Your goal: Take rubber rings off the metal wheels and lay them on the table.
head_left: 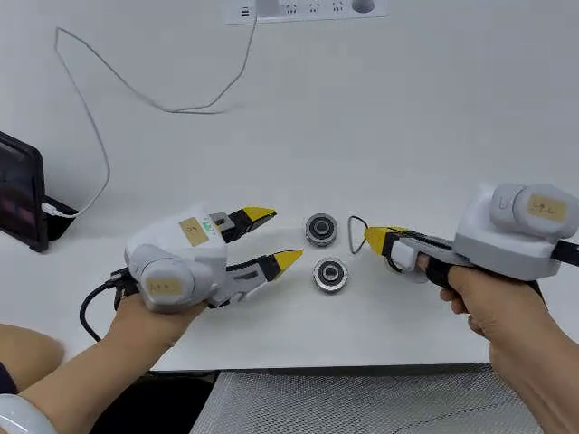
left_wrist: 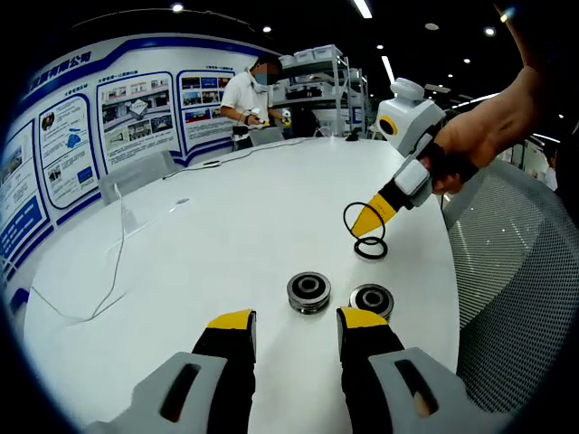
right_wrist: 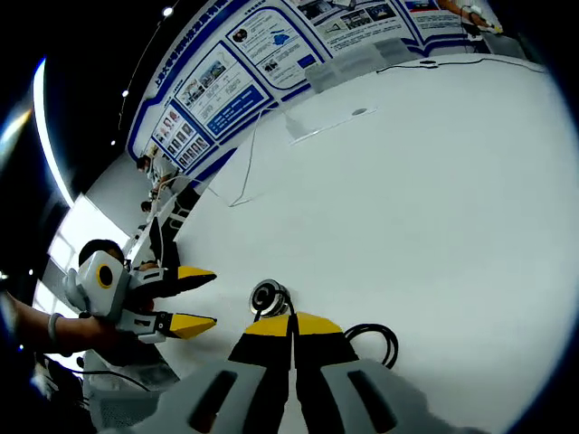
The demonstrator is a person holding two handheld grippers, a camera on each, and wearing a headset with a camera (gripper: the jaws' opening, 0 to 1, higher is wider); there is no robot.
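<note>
Two metal wheels lie side by side mid-table, one farther point(head_left: 321, 229) point(left_wrist: 309, 291) and one nearer point(head_left: 330, 274) point(left_wrist: 373, 299). My right gripper point(head_left: 374, 238) point(left_wrist: 371, 220) point(right_wrist: 291, 326) is just right of them, shut on a thin black rubber ring point(head_left: 355, 235) point(left_wrist: 365, 217) that hangs from its tips above the table. A second black ring point(left_wrist: 370, 249) point(right_wrist: 373, 341) lies flat on the table beneath that gripper. My left gripper point(head_left: 273, 237) point(left_wrist: 297, 319) point(right_wrist: 192, 298) is open with nothing in it, its tips pointing at the wheels from the left. One wheel point(right_wrist: 265, 296) sits just ahead of the right jaws.
A dark tablet point(head_left: 22, 192) stands at the table's left edge with a white cable point(head_left: 90, 122) running to a power strip point(head_left: 308, 9) at the back. The table's front edge point(head_left: 362, 366) is close below the grippers, with a mesh chair point(left_wrist: 507, 271) beyond it.
</note>
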